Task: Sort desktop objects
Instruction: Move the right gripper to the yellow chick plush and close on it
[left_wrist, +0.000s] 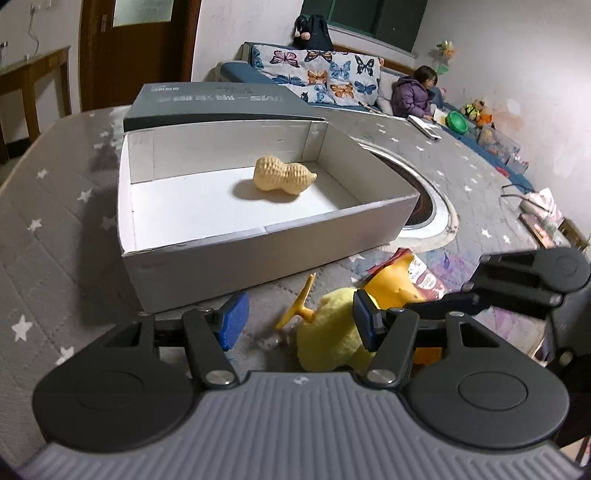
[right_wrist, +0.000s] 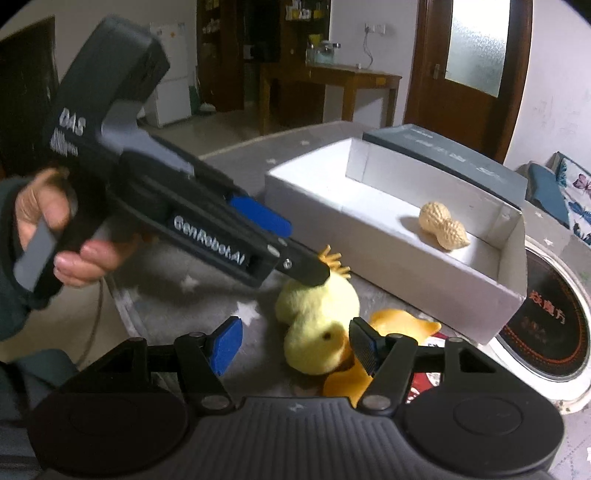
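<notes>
Fingers (left_wrist: 236, 321) of both grippers spread wide, empty, straddling plush duck (right_wrist: 317, 332); next: close, lift into white box (left_wrist: 258, 236) beside peanut (left_wrist: 282, 179).

Butterfly-print sofa (left_wrist: 325, 74), wooden door (right_wrist: 469, 62), white walls.

Left gripper (left_wrist: 299, 319) held low and level, jaws spread wide, blue pads (left_wrist: 233, 320) well apart. Right gripper (right_wrist: 295, 343) likewise spread wide, angled in from the other side. Left hand (right_wrist: 55, 236) wrapped around its handle, fingers (right_wrist: 92, 254) curled on the trigger.
</notes>
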